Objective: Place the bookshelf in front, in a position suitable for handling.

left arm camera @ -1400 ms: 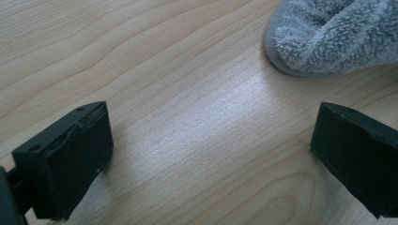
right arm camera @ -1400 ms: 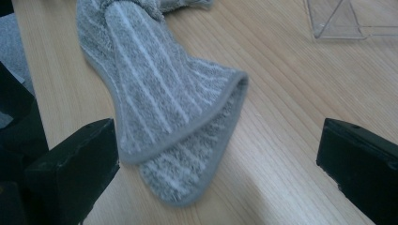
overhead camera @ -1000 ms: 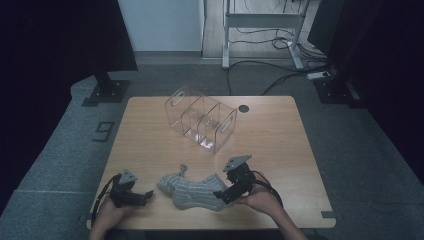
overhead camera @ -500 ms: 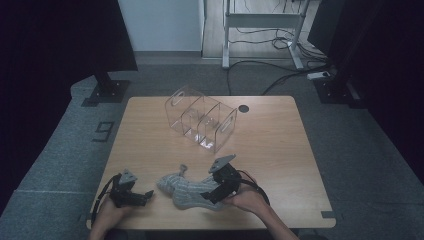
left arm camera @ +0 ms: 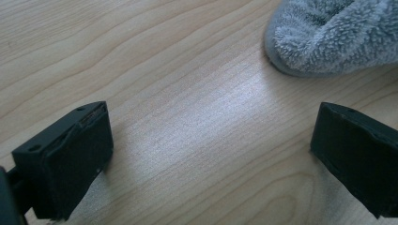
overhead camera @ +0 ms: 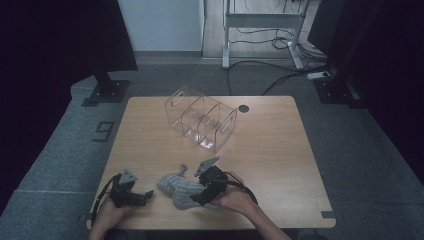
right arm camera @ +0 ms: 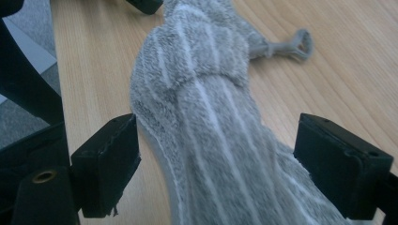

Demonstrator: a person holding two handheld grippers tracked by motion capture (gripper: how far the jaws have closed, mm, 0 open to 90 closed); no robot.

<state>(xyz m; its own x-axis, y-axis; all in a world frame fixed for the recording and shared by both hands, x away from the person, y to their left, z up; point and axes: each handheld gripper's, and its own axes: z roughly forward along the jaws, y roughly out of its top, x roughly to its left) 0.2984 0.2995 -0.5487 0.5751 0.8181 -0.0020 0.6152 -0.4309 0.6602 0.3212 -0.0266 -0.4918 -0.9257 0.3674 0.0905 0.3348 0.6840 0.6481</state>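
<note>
On the near left of the wooden table [overhead camera: 280,145], the left gripper [overhead camera: 142,196] rests with its jaws wide apart over bare wood. Just right of it lies the grey towel [overhead camera: 181,187] (fluffy, pale-striped, bunched). The right gripper [overhead camera: 197,199] straddles its near end; its jaws have just been closing but stand apart, the left one touching the fabric. Farther back sits a clear divided bin [overhead camera: 200,120].

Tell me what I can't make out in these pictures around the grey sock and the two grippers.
- Sock, right gripper view: its near end is cut off by the bottom edge.
- Sock, left gripper view: only a corner shows; the top and right edges cut off the rest.
- Right gripper, high view: too small to tell whether a jaw touches the sock.
- Clear organizer, high view: contents too small to judge.
</note>
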